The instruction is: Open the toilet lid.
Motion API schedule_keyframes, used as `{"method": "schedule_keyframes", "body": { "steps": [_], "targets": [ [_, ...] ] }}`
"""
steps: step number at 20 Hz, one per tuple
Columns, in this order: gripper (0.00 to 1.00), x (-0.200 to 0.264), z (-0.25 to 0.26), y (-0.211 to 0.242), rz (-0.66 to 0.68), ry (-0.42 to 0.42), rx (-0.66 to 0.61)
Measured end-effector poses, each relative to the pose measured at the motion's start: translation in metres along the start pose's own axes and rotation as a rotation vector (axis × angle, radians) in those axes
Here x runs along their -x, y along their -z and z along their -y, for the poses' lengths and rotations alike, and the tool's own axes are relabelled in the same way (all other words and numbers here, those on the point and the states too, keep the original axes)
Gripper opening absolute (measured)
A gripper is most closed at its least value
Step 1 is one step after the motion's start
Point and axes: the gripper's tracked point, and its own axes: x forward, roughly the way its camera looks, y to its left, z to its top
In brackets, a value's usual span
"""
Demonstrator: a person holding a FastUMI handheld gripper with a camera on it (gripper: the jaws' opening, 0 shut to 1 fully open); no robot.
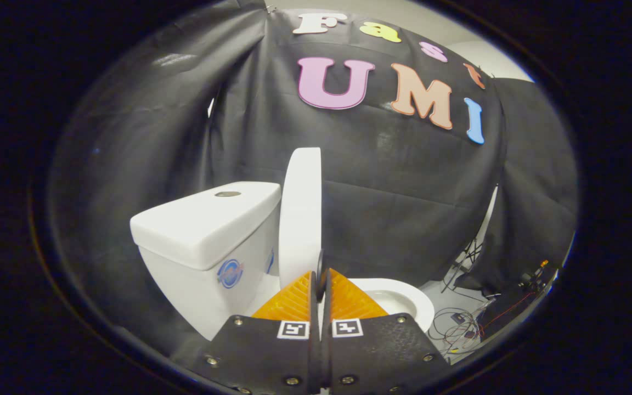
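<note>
— So where does the toilet lid [300, 211] stand?

— Upright, edge-on to us, just right of the tank [206, 230] and very near it; I can't tell whether it actually leans on it. Its lower edge drops behind the fingertips.

— And the gripper [320, 281]?

— Fingers drawn nearly together, only a thin slit between them. Something dark sits in that slit at the tips, close to the lid's lower edge. Whether they pinch the lid, I cannot tell.

— What's beyond?

— The open bowl rim [404, 299] shows to the right of the fingers, low and near. The flush button [227, 193] sits on top of the tank. Far right, on the floor, loose cables [458, 323] lie by the black cloth wall [404, 181].

— Then the job looks about finished?

— By my judgement, yes, the lid is up. The risk now is in letting go. If the lid is only balanced and not resting back against the tank, pulling away could tip it forward and it would slam down on the rim. A snag at the fingertips would drag it the same way.
</note>
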Motion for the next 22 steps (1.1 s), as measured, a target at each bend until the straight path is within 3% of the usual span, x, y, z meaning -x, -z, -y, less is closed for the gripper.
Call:
{"method": "schedule_keyframes", "body": {
  "steps": [4,19,20,22],
  "targets": [
    [0.01,-0.006,-0.015,0.025,-0.055,-0.001,0.106],
    [0.03,0.002,-0.04,0.029,0.023,0.023,0.175],
    [0.09,0.004,-0.041,0.026,0.031,0.021,0.178],
    [0.31,0.006,-0.047,0.021,0.052,-0.015,0.165]
  ]
}}
